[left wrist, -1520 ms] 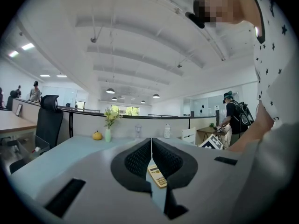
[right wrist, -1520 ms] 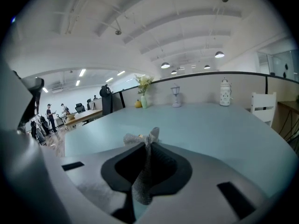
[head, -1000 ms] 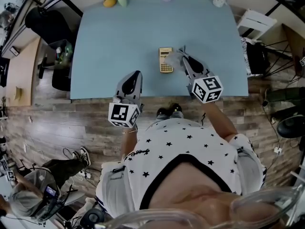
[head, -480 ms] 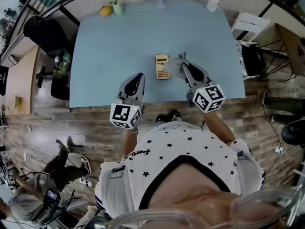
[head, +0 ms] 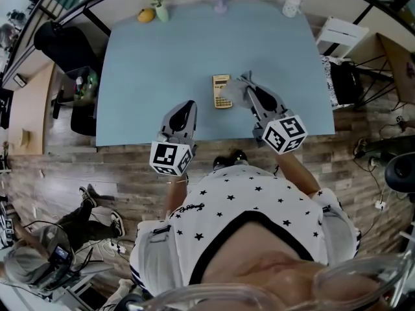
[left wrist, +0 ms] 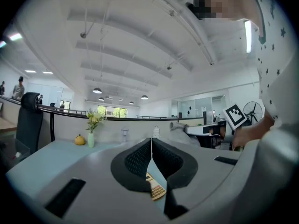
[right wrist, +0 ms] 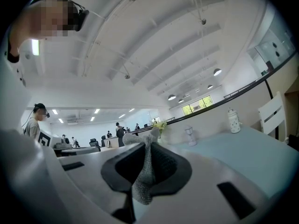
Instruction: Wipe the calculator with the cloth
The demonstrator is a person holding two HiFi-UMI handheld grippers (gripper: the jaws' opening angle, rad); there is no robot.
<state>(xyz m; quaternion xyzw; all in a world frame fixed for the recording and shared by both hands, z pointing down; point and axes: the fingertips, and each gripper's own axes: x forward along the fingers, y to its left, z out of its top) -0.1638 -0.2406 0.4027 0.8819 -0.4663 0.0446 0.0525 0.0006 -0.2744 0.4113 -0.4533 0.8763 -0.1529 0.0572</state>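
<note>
A small gold calculator (head: 222, 91) lies flat on the light-blue table (head: 162, 63), near its front edge. My right gripper (head: 248, 83) is shut on a grey cloth (head: 236, 87), which bunches at the calculator's right edge and touches it. In the right gripper view the cloth (right wrist: 144, 174) hangs pinched between the jaws of the right gripper (right wrist: 149, 143). My left gripper (head: 187, 103) hovers left of the calculator, shut with nothing in it. In the left gripper view the left gripper (left wrist: 151, 141) has its jaws together, and the calculator (left wrist: 156, 188) shows below them.
Along the table's far edge stand a vase of yellow flowers (head: 156, 4), a yellow fruit (head: 144, 15), a clear glass (head: 220, 0) and a white jar (head: 293, 4). A black office chair (head: 61, 37) stands left of the table and a white chair (head: 343, 31) right.
The head view has shifted slightly. The right gripper and cloth have edged closer against the calculator's right side. The left gripper holds its place.
</note>
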